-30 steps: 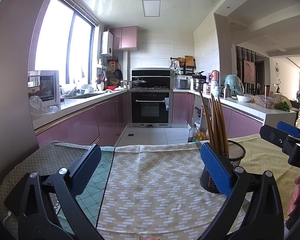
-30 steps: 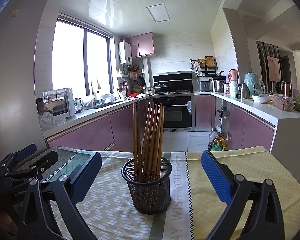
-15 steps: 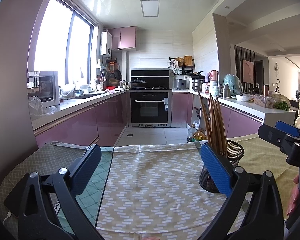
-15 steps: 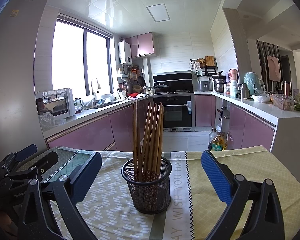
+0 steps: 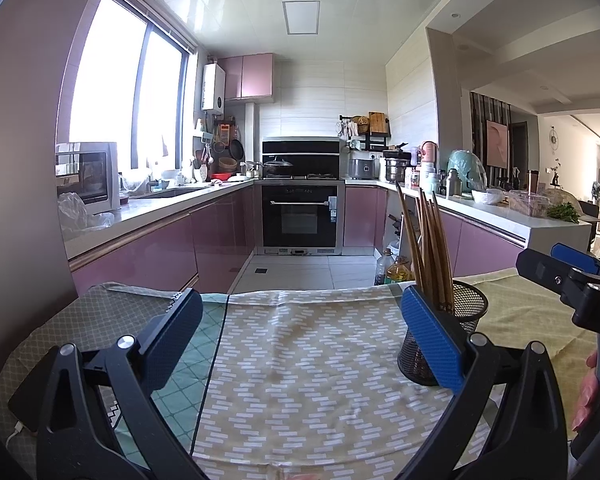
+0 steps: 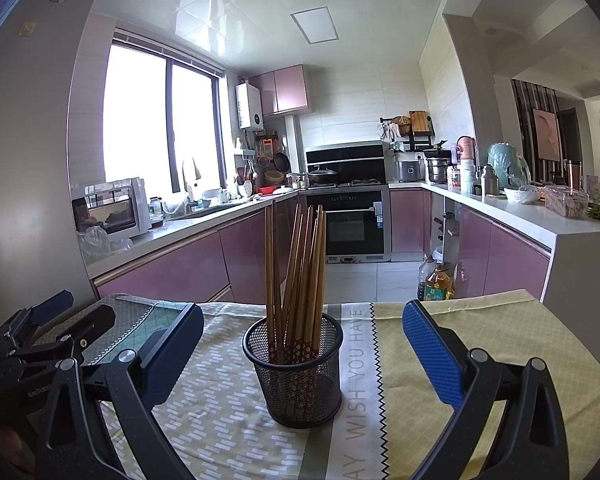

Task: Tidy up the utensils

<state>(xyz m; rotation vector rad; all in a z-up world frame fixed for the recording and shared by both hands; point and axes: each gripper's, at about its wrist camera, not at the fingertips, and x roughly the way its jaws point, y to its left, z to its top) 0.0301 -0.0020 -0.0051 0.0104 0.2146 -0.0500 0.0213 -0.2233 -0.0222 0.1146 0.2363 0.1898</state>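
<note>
A black mesh cup (image 6: pixel 294 372) stands on the cloth-covered table and holds several wooden chopsticks (image 6: pixel 298 272) upright. My right gripper (image 6: pixel 300 344) is open and empty, with the cup centred between its blue pads, a little in front of them. In the left wrist view the cup (image 5: pixel 454 328) and chopsticks (image 5: pixel 428 248) stand partly behind the right pad. My left gripper (image 5: pixel 298 328) is open and empty over the patterned cloth, to the left of the cup. The right gripper also shows at the right edge of the left wrist view (image 5: pixel 572 280), and the left gripper at the left edge of the right wrist view (image 6: pixel 52 332).
The table carries a beige patterned cloth (image 5: pixel 308 368), a green checked cloth (image 5: pixel 188 368) on the left and a yellow cloth (image 6: pixel 480 340) on the right. A phone with a cable (image 5: pixel 20 412) lies at the left edge. Beyond the far edge is the kitchen floor, with oil bottles (image 6: pixel 436 280).
The left gripper has shifted slightly, so the cup and chopsticks sit a little higher and further left in its view. The right gripper has barely moved. Both grippers stay open.
</note>
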